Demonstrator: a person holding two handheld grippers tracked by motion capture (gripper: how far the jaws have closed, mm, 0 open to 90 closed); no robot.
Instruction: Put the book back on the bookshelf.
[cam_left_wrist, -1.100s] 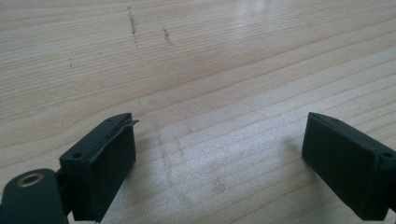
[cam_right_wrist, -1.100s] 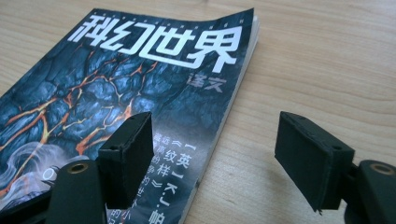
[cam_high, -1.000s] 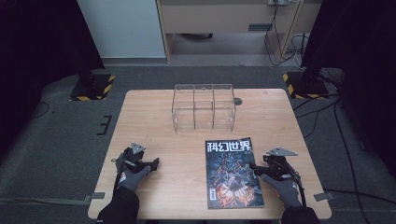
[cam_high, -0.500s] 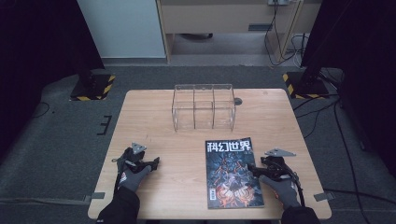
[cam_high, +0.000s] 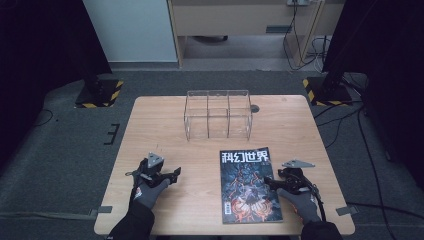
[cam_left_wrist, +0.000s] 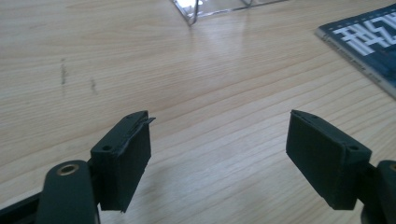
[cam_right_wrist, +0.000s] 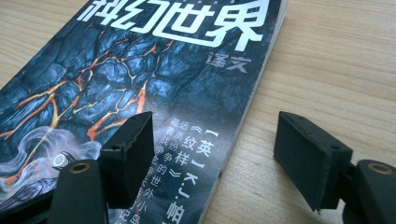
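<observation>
Pale wooden table (cam_high: 165, 125), clear acrylic rack (cam_high: 218, 114) at upper centre. The magazine (cam_high: 248, 184) lies flat, lower right of centre. Right gripper (cam_right_wrist: 212, 154) gapes astride its right edge, gripping nothing. Left gripper (cam_left_wrist: 218, 154), lower left, jaws just narrowing, nothing between them.

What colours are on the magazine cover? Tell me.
Dark blue-black with orange cracks and white title characters on the magazine; right gripper view.

A light wooden table (cam_high: 165, 127) carries a clear wire-framed rack (cam_high: 218, 114) and, nearer, a dark magazine (cam_high: 248, 184) lying flat.
</observation>
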